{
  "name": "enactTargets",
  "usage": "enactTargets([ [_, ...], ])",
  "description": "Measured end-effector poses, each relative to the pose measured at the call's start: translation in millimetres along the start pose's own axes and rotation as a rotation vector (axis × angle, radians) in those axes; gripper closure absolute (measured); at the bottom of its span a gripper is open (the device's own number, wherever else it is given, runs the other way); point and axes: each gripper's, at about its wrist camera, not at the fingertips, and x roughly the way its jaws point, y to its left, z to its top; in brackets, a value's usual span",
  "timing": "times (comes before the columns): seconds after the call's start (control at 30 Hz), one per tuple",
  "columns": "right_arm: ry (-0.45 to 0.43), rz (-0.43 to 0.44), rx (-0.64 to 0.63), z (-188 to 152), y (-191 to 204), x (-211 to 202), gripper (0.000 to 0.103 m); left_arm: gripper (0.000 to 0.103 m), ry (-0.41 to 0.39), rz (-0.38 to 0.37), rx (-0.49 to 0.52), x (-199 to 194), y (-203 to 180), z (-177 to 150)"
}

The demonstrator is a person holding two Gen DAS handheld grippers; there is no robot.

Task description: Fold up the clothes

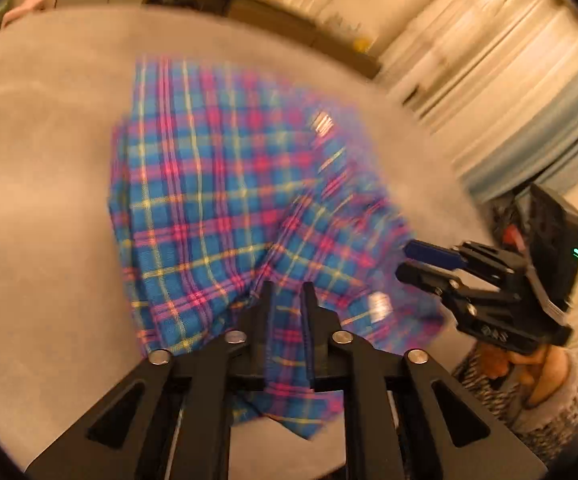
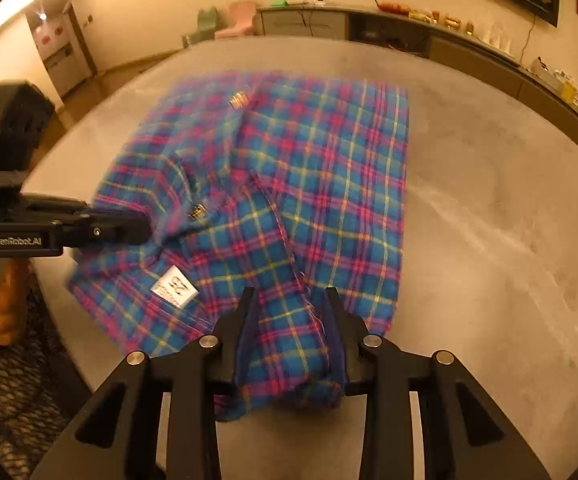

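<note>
Pinched between the fingers of my left tool (image 1: 287,294) is a bunched edge of the plaid garment (image 1: 225,184), and my right tool (image 2: 291,300) clamps another bunch of the same near hem. Both tools are closed on cloth. Beyond them the garment lies spread across the grey worktop (image 2: 489,208), partly folded already, its white size label (image 2: 175,286) facing up just beside my left tool. The cloth near my left tool is blurred, so I cannot read its edge exactly. To fold well, I judge I should lift both corners level, keep the hem taut between the tools, and carry it evenly toward the far edge so the layers line up without dragging the lower layer
</note>
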Motion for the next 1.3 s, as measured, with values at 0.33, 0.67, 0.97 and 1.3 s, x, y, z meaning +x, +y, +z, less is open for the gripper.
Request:
enactTargets([
  [0.33, -0.048, 0.045, -0.076, 119.8, 5.1, 45.7, 0.068, 0.082, 0.072, 0.099, 0.002, 1.8, 24.3, 0.1],
  [0.67, 0.063, 0.071, -0.118, 128.0, -18.9, 85.1, 0.066, 0.075, -0.058, 0.053, 0.044, -85.3, 24.0, -17.4],
  [0.97, 0.121, 0.079, -0.156, 21.7, -28.7, 69.4, 0.064, 0.088, 0.167, 0.140, 0.217, -59.3, 25.4, -15.7],
  [1.3, 0.083, 0.343, -0.329, -15.6, 82.1, 12.6, 0.065, 0.065, -0.144, 0.193, -0.092, -195.3, 106.1, 46.4],
])
